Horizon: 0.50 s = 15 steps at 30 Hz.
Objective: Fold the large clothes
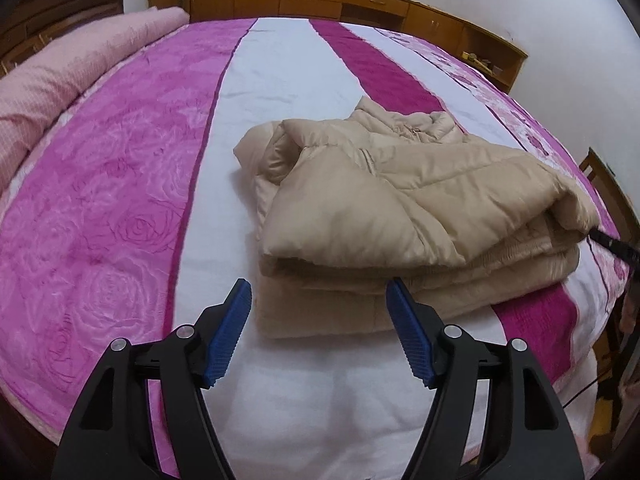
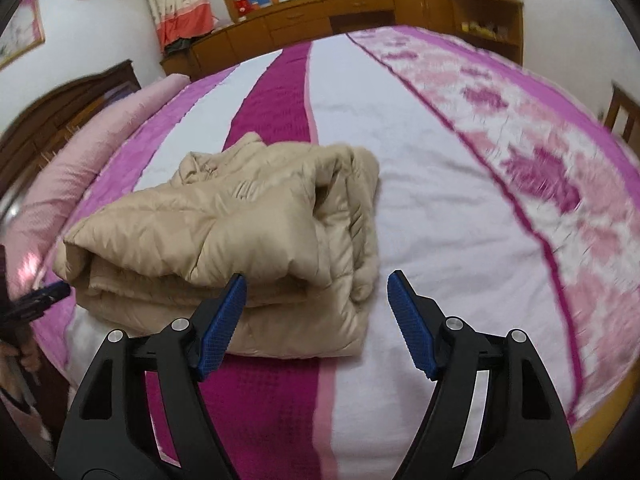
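Now the beige puffer coat (image 1: 404, 216) lies folded in a thick stack on the bed (image 1: 120, 184), across its white and magenta stripes. Left gripper (image 1: 318, 334) hangs just short of the coat's near edge — jaws spread wide, nothing btwn them. Right gripper (image 2: 316, 328) is by the coat's near corner, also wide open w/ nothing held — its left blue pad (image 2: 222, 326) overlaps the coat's edge.

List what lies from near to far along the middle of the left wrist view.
left gripper with its jaws open → folded beige jacket → striped bedspread → wooden cabinets
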{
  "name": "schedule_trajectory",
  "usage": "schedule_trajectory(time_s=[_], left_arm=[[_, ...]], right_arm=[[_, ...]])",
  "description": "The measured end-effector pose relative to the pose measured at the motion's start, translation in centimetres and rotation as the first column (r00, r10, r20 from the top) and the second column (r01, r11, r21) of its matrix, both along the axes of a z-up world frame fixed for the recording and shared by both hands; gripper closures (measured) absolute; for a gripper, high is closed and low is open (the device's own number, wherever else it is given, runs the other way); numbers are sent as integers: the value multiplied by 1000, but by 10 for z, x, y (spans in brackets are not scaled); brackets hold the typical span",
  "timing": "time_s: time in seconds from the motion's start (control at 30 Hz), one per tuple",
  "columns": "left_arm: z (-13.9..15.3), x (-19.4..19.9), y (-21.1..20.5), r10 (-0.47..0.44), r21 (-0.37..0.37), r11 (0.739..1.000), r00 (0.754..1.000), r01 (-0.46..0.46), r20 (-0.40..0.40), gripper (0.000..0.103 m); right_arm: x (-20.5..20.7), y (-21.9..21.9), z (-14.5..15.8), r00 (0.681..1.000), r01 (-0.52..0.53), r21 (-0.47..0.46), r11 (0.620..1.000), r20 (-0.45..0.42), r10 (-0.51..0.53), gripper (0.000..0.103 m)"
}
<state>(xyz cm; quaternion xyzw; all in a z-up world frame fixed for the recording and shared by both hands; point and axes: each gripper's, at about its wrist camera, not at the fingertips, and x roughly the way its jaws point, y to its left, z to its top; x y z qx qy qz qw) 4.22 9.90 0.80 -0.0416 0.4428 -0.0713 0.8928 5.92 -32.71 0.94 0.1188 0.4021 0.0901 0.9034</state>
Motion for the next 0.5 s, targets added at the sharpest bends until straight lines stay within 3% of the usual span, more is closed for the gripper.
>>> schedule_trajectory(time_s=[0.07, 0.1, 0.2, 0.23, 0.27, 0.37, 0.5], left_arm=[[-1, 3, -2, 5, -22, 1000, 1000, -5, 1, 44], [0, 4, -4, 0, -33, 999, 1000, 0, 0, 61], [8, 4, -8, -7, -36, 999, 1000, 8, 29, 84], [13, 4, -9, -10, -34, 999, 999, 11, 45, 88], [19, 5, -10, -6, -20, 1000, 998, 8, 63, 100], [35, 16, -9, 4, -7, 1000, 995, -3, 100, 100], [52, 43, -9, 22, 17, 1000, 992, -24, 125, 100]], right_arm=[[4, 1, -5, 1000, -7, 52, 999, -5, 7, 33], [4, 2, -5, 1000, -8, 66, 998, -3, 9, 48], [8, 6, 0, 1000, -23, 102, 994, 11, 22, 84], [8, 9, 7, 999, -32, 86, 996, 39, 28, 88], [8, 11, 13, 998, -37, 73, 997, 61, 33, 94], [15, 14, 34, 992, -39, 58, 998, 125, 32, 99], [41, 18, 53, 989, -5, 18, 1000, 145, 2, 101]])
